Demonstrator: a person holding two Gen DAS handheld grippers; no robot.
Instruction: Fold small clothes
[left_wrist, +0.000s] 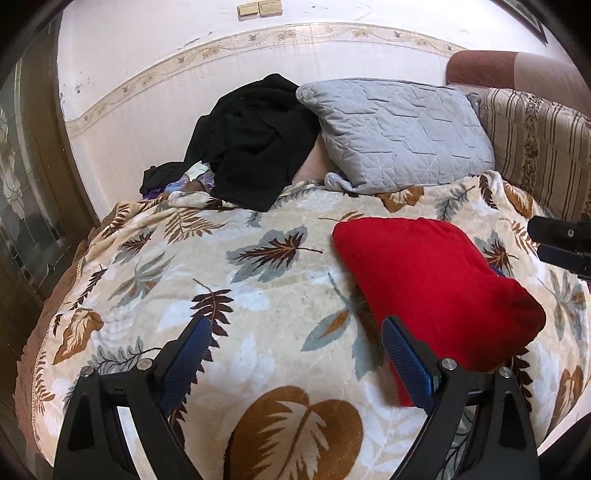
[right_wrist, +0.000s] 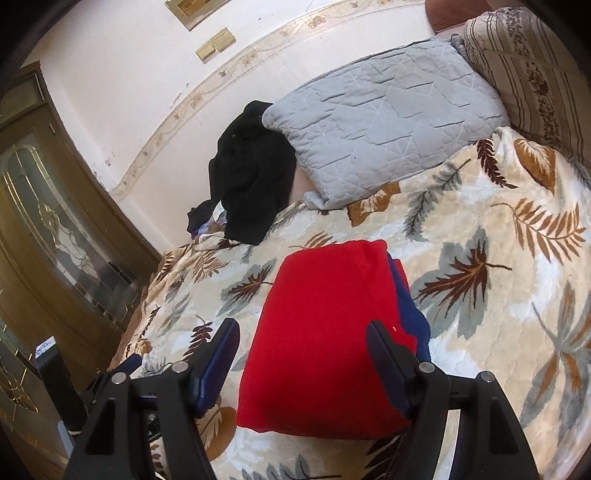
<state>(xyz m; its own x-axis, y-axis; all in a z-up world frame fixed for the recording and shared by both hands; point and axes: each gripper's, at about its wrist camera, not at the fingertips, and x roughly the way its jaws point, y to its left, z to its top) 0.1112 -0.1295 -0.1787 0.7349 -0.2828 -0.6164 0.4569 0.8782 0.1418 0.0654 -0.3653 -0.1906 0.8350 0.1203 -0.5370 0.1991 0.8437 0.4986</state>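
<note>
A folded red garment (left_wrist: 436, 288) lies on the leaf-print blanket (left_wrist: 258, 280); in the right wrist view (right_wrist: 325, 343) a blue garment (right_wrist: 410, 306) shows under its right edge. My left gripper (left_wrist: 295, 336) is open and empty, just left of the red garment. My right gripper (right_wrist: 303, 339) is open and empty, above the red garment's near half. The right gripper also shows at the right edge of the left wrist view (left_wrist: 561, 245).
A heap of black clothes (left_wrist: 255, 140) lies at the back by the wall. A grey quilted pillow (left_wrist: 399, 133) and a striped pillow (left_wrist: 543, 147) stand at the head. A wooden door with glass (right_wrist: 55, 229) is at the left.
</note>
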